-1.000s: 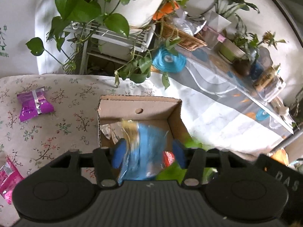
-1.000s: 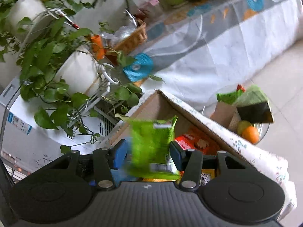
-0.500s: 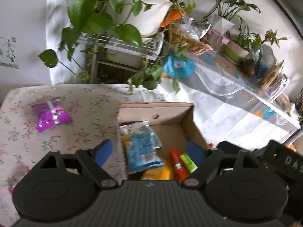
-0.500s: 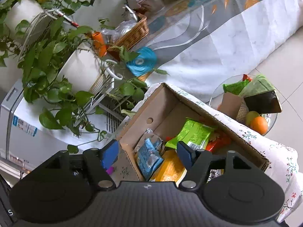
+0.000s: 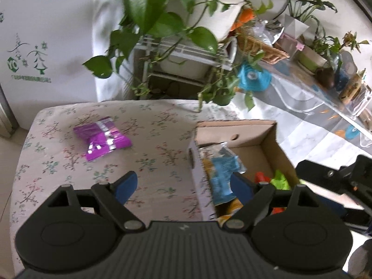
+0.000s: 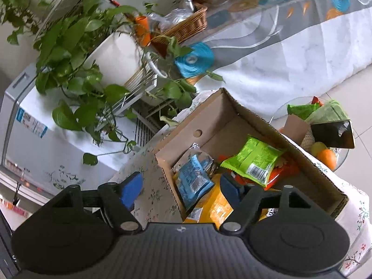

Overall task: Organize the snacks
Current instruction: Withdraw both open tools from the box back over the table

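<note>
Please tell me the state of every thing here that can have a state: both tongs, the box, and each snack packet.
Left tongs: open, empty.
Right tongs: open, empty.
Cardboard box: open-topped, partly filled.
Blue packet: inside box, sealed.
Green packet: inside box, lying on other snacks.
Purple packet: outside box, flat on the flowered cloth.

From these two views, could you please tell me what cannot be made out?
- Orange packet: right wrist view, print hidden under the blue packet.
- Red packet: right wrist view, mostly covered by the green packet.
- Cardboard box: left wrist view, near end cut off by the gripper body.
</note>
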Demonstrator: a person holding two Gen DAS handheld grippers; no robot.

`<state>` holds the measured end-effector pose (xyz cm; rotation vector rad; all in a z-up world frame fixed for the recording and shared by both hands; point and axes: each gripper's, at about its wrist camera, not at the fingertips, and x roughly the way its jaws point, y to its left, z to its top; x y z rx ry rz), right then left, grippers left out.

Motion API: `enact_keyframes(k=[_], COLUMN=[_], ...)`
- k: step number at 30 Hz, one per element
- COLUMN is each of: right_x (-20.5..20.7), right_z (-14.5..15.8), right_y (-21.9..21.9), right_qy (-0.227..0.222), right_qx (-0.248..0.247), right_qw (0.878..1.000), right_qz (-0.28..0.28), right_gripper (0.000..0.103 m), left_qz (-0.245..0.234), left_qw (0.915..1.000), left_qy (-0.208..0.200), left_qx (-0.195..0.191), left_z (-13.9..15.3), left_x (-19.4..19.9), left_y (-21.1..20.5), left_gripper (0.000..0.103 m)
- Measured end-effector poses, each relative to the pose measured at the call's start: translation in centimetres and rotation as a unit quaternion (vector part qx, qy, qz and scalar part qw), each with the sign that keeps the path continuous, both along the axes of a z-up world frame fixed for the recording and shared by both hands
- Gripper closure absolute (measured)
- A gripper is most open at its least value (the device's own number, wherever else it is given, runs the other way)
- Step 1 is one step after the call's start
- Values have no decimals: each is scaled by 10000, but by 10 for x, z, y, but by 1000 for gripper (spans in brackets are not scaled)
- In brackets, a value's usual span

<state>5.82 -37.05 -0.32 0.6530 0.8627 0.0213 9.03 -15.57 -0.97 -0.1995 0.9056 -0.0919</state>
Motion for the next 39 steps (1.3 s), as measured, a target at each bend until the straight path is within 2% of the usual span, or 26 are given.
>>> enact_keyframes(k=[20, 27, 30, 39], right_x=[9, 10, 12, 17], right_z=[-5, -7, -10, -16], right_y=[61, 80, 88, 112], right_qy=[73, 81, 125, 209], right_qx=[-622, -741, -765, -923], right_qw=[9930, 9885, 9864, 9788], right_qz=[997, 1316, 1451, 1816], right_gripper=[20, 20, 20, 17], left_qz=[415, 517, 389, -531], left_qw=[9987, 9976, 9977, 9918], left_qy=[241, 434, 534, 631], left_qx=[192, 178, 181, 974], left_z=[-25, -46, -63, -100], left_x=[-26, -43, -51, -63], left_y=[99, 128, 132, 109], left_gripper=[14, 12, 12, 12])
